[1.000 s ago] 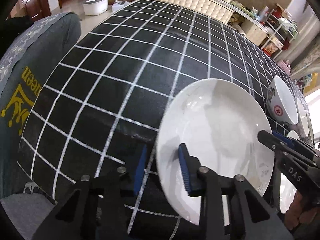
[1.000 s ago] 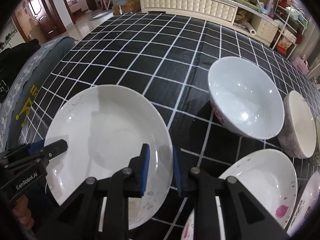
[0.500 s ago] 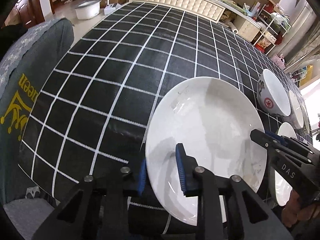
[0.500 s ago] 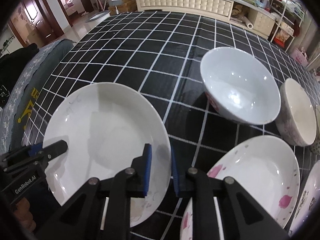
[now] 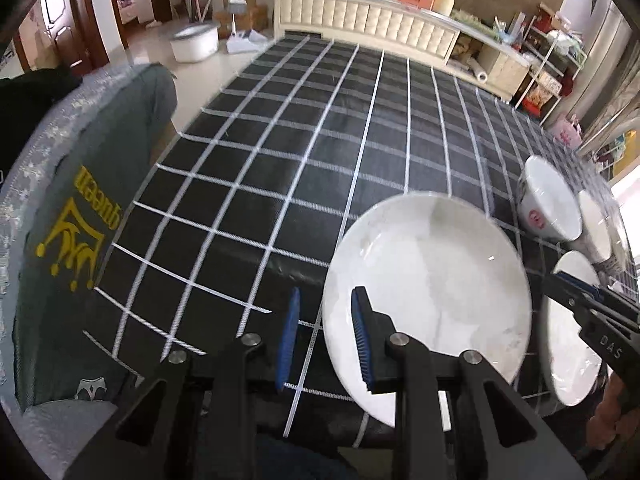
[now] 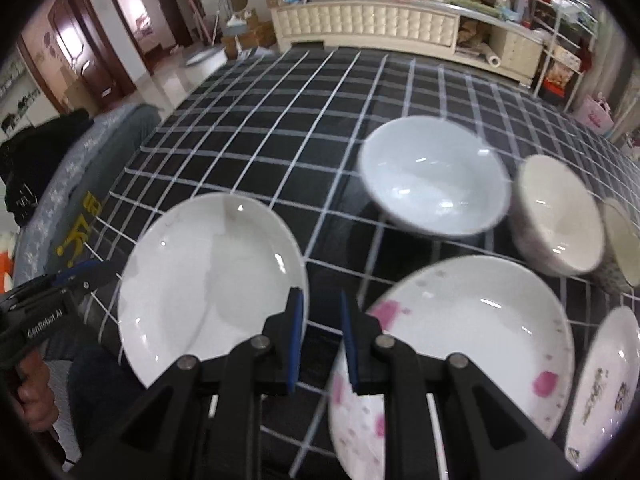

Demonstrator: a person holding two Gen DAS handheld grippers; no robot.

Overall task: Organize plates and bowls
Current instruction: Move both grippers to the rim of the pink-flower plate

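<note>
A plain white plate [image 5: 432,280] hangs a little above the black grid tablecloth [image 5: 280,184], held by both grippers at opposite rims. My left gripper [image 5: 325,336] is shut on its left rim, one blue pad above and one below. In the right wrist view the same plate [image 6: 208,276] lies at the left, and my right gripper [image 6: 320,332] is shut on its right rim. Each gripper shows in the other's view: the right one [image 5: 560,284] at the plate's far side, the left one [image 6: 92,276] with a hand behind it.
To the right stand a white bowl [image 6: 436,184], a cream bowl [image 6: 560,216] and part of a third bowl [image 6: 624,240]. A pink-flowered plate [image 6: 472,328] lies under my right gripper, a patterned plate [image 6: 604,380] beside it. A grey-covered chair [image 5: 72,208] stands left.
Both grippers have risen with the white plate between them, so the table looks further off. The pink-flowered plate has come more fully into the right wrist view.
</note>
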